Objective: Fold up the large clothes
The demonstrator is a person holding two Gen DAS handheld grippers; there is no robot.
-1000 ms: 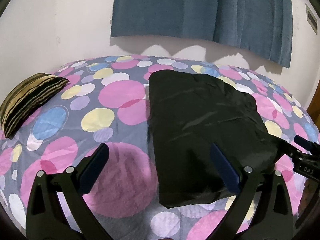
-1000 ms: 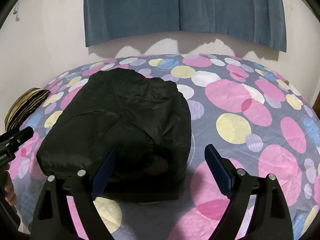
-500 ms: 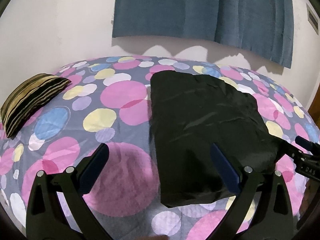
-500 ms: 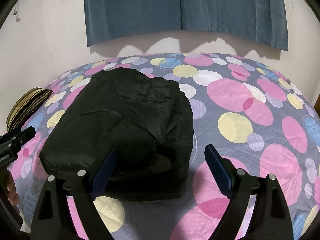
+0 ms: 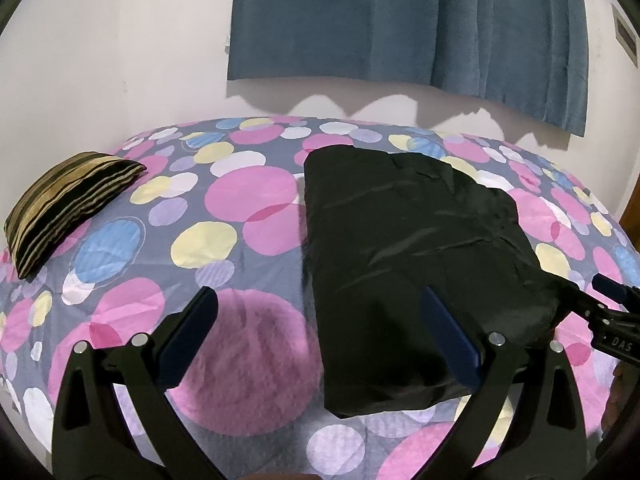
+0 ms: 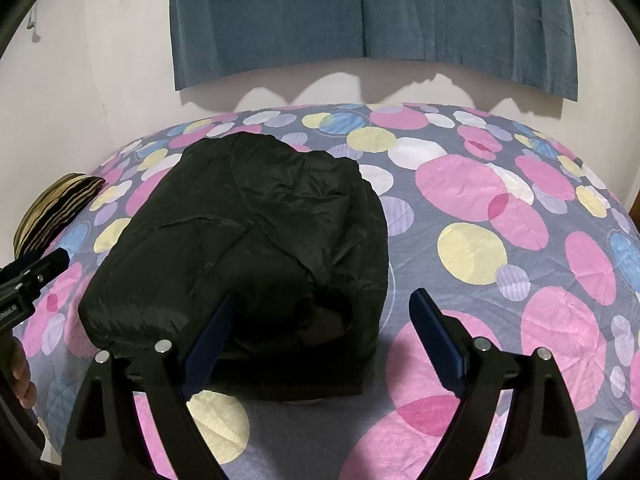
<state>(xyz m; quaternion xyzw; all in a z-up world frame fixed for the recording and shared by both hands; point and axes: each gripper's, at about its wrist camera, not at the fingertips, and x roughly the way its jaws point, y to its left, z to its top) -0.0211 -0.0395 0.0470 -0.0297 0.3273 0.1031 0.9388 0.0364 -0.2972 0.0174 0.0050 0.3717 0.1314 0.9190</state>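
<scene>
Fold looks finished; your hands are free.
Both the left hand-held gripper (image 5: pixel 316 330) and right hand-held gripper (image 6: pixel 322 330) gape wide, empty, above the folded black jacket (image 6: pixel 248 248) on the bed (image 6: pixel 500 208); next, perhaps tidy its edges.

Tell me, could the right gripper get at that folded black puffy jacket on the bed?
Probably yes. The right gripper is open just in front of the folded black puffy jacket, with its left finger already over the near edge. Nothing lies between them on the dotted bedspread.
</scene>
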